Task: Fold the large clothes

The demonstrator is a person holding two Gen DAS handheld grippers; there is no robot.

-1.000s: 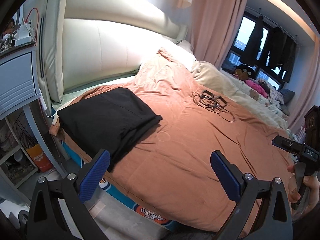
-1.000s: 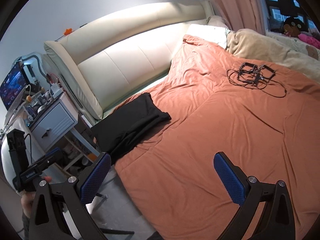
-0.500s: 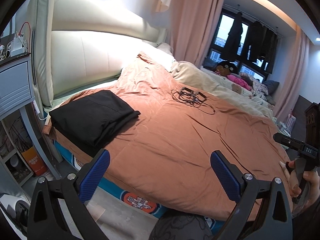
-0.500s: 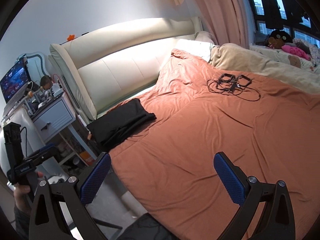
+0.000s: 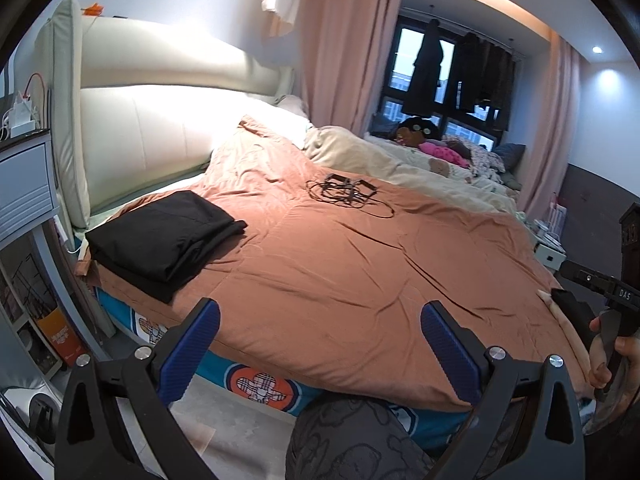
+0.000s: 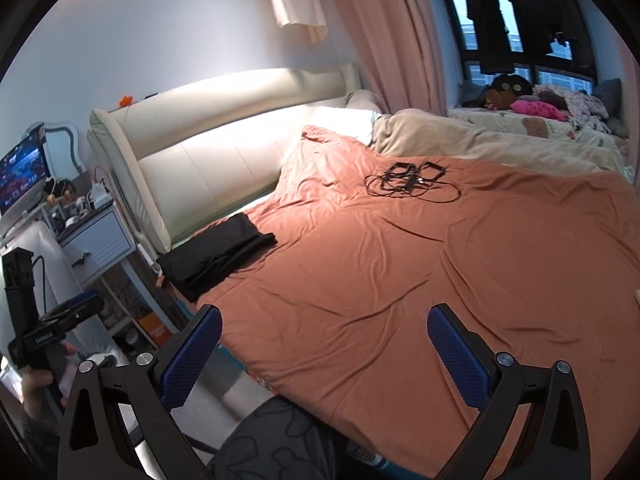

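Note:
A black garment [image 5: 164,236] [image 6: 218,250] lies folded into a flat stack on the near left corner of the orange bedspread [image 5: 360,264] [image 6: 440,264]. My left gripper [image 5: 320,332] hangs open above the bed's front edge, well back from the stack, with nothing between its blue pads. My right gripper [image 6: 324,340] is also open and empty, above the same edge. Each view catches the other gripper's handle held in a hand [image 5: 608,352] [image 6: 40,380] at the frame's side.
A tangle of black cables [image 5: 348,194] [image 6: 412,184] rests mid-bed. Beige bedding [image 5: 400,164] and toys [image 6: 520,96] lie beyond, by the window. A grey nightstand [image 6: 96,240] stands left of the cream headboard [image 5: 140,136]. A patterned trouser knee [image 5: 352,440] shows below.
Both grippers have drawn back and up from the bed, so the folded black garment looks smaller and farther away. Both stayed open and empty.

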